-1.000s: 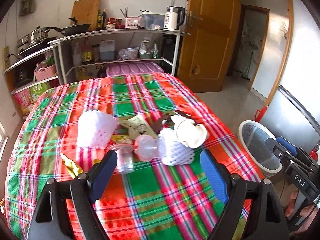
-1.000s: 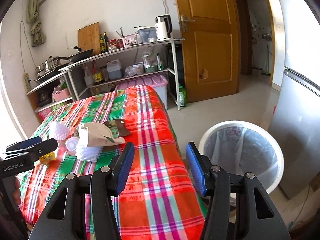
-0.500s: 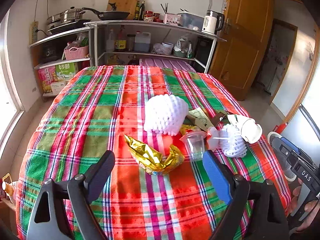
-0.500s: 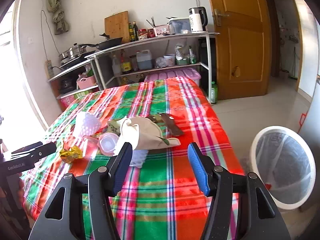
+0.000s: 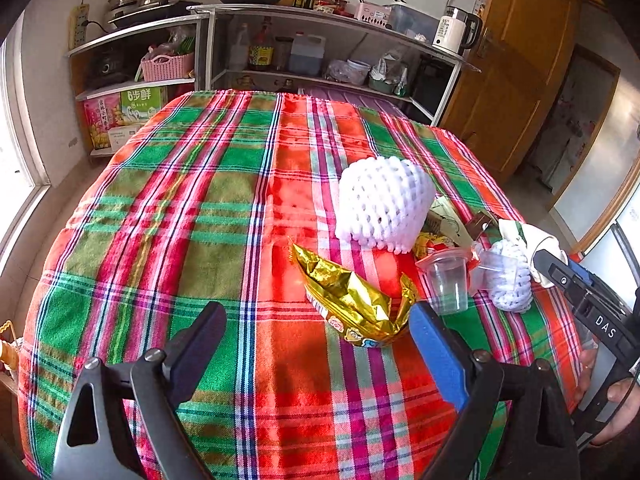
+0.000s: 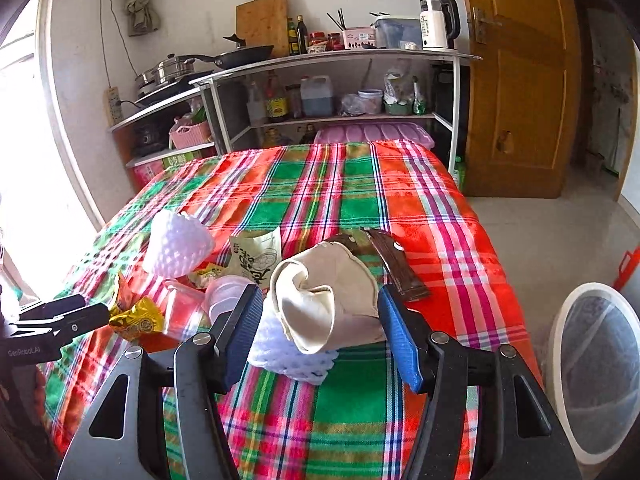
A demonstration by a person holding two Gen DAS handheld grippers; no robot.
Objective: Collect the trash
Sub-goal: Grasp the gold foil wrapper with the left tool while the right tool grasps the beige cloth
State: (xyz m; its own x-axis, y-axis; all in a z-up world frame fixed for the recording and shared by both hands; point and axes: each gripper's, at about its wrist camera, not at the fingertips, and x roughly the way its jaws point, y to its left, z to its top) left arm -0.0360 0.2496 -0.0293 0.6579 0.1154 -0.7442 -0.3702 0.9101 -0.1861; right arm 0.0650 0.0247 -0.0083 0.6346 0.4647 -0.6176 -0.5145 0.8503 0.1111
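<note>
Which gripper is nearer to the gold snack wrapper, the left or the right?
Left. The left gripper stands open just before the gold snack wrapper, while the right gripper frames the crumpled beige paper, further aside.

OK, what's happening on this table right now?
A person holds two grippers over trash on a plaid tablecloth. The left gripper, jaws opening, points at a gold wrapper; the right gripper, open, frames a crumpled paper bag. Nothing is gripped yet. A lined bin waits beside the table.
</note>
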